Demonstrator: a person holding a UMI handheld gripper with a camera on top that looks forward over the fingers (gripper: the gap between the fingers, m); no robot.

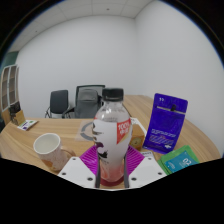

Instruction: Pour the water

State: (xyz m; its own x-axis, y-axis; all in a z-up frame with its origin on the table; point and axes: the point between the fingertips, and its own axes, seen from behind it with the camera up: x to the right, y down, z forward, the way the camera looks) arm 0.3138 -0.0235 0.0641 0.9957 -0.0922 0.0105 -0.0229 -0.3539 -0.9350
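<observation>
The gripper (111,168) has both magenta pads (92,160) pressed against the lower body of a clear plastic water bottle (111,135), so the fingers are clamped on it rather than merely standing about it. The bottle stands upright between them, its long axis vertical, with its dark cap (113,96) on top and a red-and-white label (109,131) around the middle; a pinkish liquid seems to fill the lower part. Whether the cap is on tight or only resting cannot be told. The relation that the pour turns on is the paper cup (47,147): it sits on the wooden table (75,132) to the left of the bottle and slightly beyond the fingers, near but not touching, mouth up. So the bottle would probably have to tip leftward toward that cup, and the cap looks like an obstacle to any pour. To the right stands a purple box (164,122) with a teal packet (180,160) lying in front of it, both apart from the bottle. Office chairs (72,101) stand behind the table's far edge, and the tabletop between bottle and cup is open
</observation>
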